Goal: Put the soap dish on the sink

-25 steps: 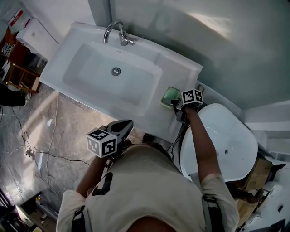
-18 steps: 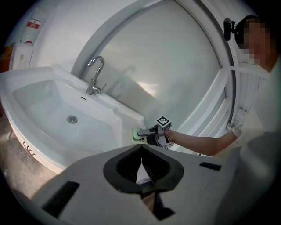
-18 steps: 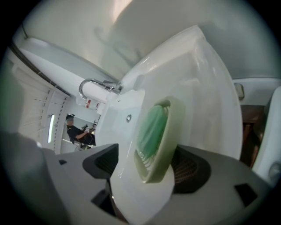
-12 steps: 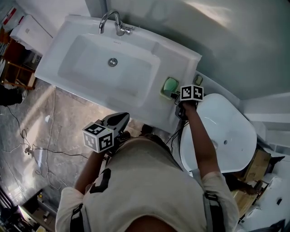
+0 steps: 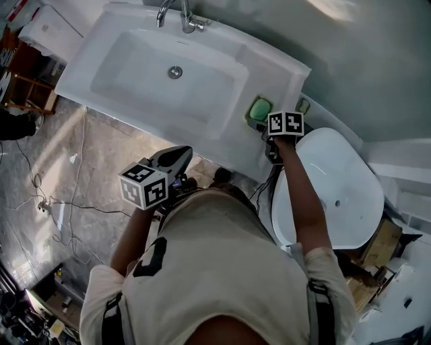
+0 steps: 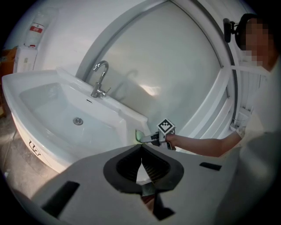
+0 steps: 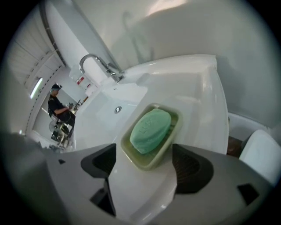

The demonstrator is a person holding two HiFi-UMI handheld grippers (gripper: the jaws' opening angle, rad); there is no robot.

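Observation:
A pale green soap dish (image 7: 148, 163) with a green soap bar (image 7: 150, 130) in it rests on the right ledge of the white sink (image 7: 193, 88). In the head view the dish (image 5: 259, 110) lies beside the basin, near the sink's (image 5: 283, 74) right end. My right gripper (image 7: 145, 150) points down at it, and its jaws have just been opening. They stand wide, one on each side of the dish's near end, and the pads do not touch it. My left gripper (image 6: 141, 151) hangs shut and empty in front of the sink (image 6: 52, 88), low at the left (image 5: 176, 158).
A chrome faucet (image 5: 182, 13) stands at the back of the basin. To the right of the sink is a white toilet (image 5: 337, 195). Cables (image 5: 60, 209) trail over the marble floor on the left. A person (image 7: 57, 105) shows far off in the right gripper view.
The right gripper has tilted over the dish and its marker cube has turned. The dish stays on the ledge. The left gripper keeps its place.

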